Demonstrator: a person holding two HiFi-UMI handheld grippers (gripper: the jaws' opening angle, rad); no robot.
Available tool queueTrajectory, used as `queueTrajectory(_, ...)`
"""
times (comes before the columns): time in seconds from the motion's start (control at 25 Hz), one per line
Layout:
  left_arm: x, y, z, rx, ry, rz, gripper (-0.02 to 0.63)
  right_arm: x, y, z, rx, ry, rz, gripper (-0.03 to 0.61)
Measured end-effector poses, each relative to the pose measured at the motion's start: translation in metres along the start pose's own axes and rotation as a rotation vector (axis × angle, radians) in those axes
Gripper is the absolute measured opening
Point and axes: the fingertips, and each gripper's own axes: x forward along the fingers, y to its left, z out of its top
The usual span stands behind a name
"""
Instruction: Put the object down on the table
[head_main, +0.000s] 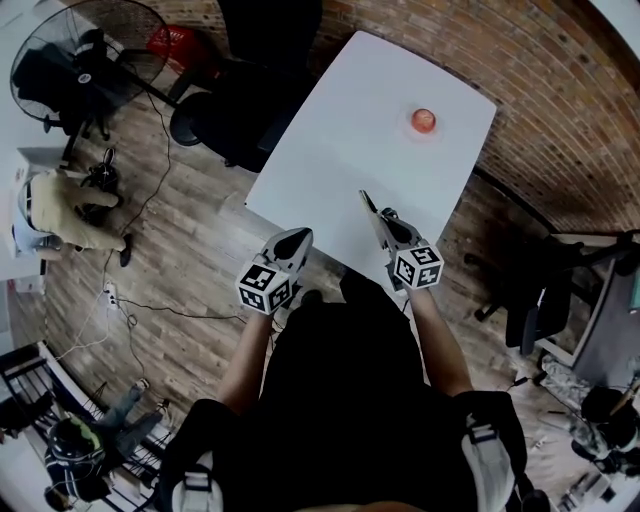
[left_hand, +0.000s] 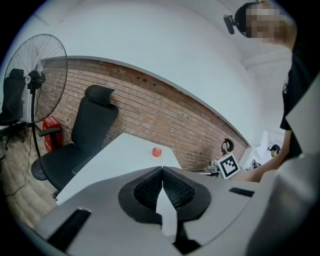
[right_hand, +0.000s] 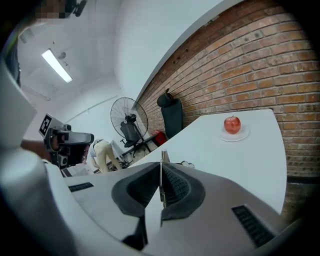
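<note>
Two forearms reach out from a dark-clad torso, each holding a gripper at the near edge of a white surface. The left gripper has its jaws pressed together with nothing between them, its tip just at the surface's edge. The right gripper is likewise closed and empty and points a little further in over the surface. The task's thing, a red apple, is in neither gripper. It sits stem-up on a small pale plate toward the far side of the surface, near the brick wall and well apart from both grippers. It lies ahead of the right gripper and slightly to its right, and the left gripper is further from it. Being round, the apple offers no long axis to align with. Judged from this, the object is already down, and both hands are level and idle.
</note>
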Motion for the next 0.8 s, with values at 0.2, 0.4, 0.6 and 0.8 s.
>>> queueTrajectory(0.2,0.005,0.000,0.001,-0.010,-0.001,0.017,0.020,0.007,-0.007,0.001,0.006,0.021,0.016,0.002)
queueTrajectory(0.4,0.008,0.002,0.005,-0.022,-0.010,0.043,0.020,0.017,-0.017,0.001,0.007,0.051,0.028,0.002)
queueTrajectory(0.6,0.011,0.007,0.001,-0.040,-0.011,0.078,0.018,0.031,-0.026,-0.002,-0.002,0.077,0.049,0.002)
queueTrajectory(0.8,0.010,0.005,0.005,-0.048,-0.018,0.099,0.020,0.036,-0.033,-0.007,0.007,0.106,0.060,0.002)
